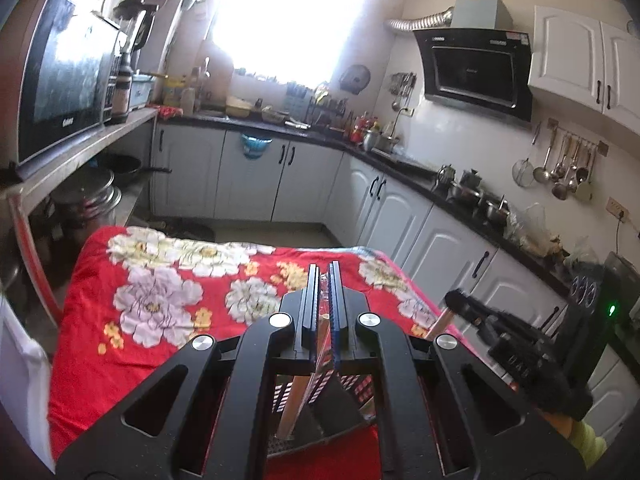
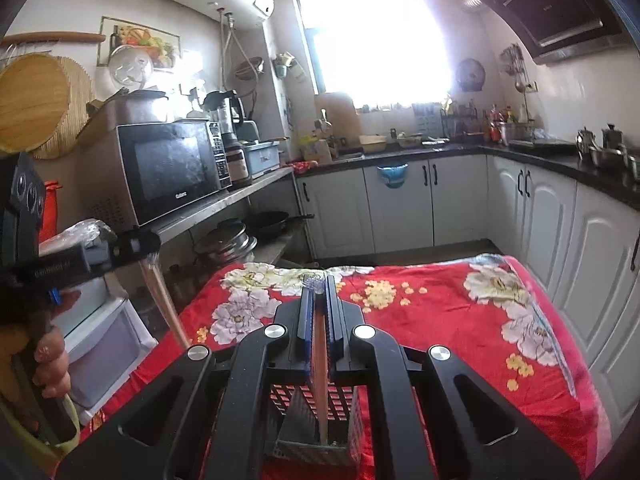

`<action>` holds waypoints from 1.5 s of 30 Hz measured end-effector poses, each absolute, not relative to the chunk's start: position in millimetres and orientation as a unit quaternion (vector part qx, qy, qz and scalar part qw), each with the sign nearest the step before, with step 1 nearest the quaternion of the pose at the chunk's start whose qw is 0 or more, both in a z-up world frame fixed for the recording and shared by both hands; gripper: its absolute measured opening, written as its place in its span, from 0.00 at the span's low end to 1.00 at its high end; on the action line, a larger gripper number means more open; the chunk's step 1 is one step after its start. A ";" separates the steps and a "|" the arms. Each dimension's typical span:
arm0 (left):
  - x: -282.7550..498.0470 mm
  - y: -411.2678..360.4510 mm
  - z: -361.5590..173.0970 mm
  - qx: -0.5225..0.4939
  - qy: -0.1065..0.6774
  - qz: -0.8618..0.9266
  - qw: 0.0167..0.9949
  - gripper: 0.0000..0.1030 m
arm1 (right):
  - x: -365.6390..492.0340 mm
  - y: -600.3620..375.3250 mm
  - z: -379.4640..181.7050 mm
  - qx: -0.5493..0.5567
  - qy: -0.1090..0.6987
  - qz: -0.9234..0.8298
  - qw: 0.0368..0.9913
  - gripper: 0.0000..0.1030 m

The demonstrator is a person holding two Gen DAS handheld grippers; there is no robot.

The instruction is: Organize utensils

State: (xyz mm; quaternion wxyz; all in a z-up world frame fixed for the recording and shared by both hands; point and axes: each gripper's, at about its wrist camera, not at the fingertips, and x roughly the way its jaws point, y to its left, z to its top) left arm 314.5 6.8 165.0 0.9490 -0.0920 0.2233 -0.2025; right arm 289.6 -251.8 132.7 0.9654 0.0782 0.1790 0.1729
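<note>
My left gripper (image 1: pixel 324 270) is shut on a wrapped pair of wooden chopsticks (image 1: pixel 290 408), whose lower end reaches into a perforated metal utensil holder (image 1: pixel 352 390) just under the fingers. My right gripper (image 2: pixel 318 282) is shut on another wrapped pair of wooden chopsticks (image 2: pixel 320 360), which hangs straight down into the same utensil holder (image 2: pixel 304 412). The holder stands on a table with a red flowered cloth (image 1: pixel 160 288). The right gripper also shows in the left wrist view (image 1: pixel 456 300), and the left gripper in the right wrist view (image 2: pixel 150 246), each holding its chopsticks.
White base cabinets (image 2: pixel 400 208) with a dark counter run along the back and right. A shelf with a microwave (image 2: pixel 168 168) stands at the left, with pots (image 2: pixel 226 244) under it. A white plastic drawer unit (image 2: pixel 108 348) sits beside the table.
</note>
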 end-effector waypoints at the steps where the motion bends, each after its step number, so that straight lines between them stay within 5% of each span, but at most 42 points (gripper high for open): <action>1: 314.0 7.8 160.7 -0.091 0.226 -0.201 0.949 0.02 | 289.3 -254.5 131.0 0.081 0.181 0.171 0.965 0.06; 8: 308.8 8.6 138.7 -0.070 0.239 -0.186 0.950 0.02 | 287.3 -258.5 117.7 0.083 0.203 0.157 0.963 0.07; 19: 301.6 14.6 118.1 -0.068 0.263 -0.169 0.948 0.06 | 269.0 -263.3 103.6 0.090 0.223 0.147 0.960 0.35; 29: 282.9 22.6 110.4 -0.083 0.270 -0.159 0.946 0.41 | 243.9 -269.5 95.7 0.094 0.229 0.145 0.958 0.60; 36: 254.2 28.1 112.5 -0.093 0.247 -0.155 0.952 0.84 | 223.8 -272.5 87.2 0.092 0.240 0.140 0.956 0.70; 45: 217.1 18.2 109.5 -0.070 0.226 -0.152 0.960 0.90 | 197.1 -269.3 79.3 0.067 0.238 0.130 0.960 0.75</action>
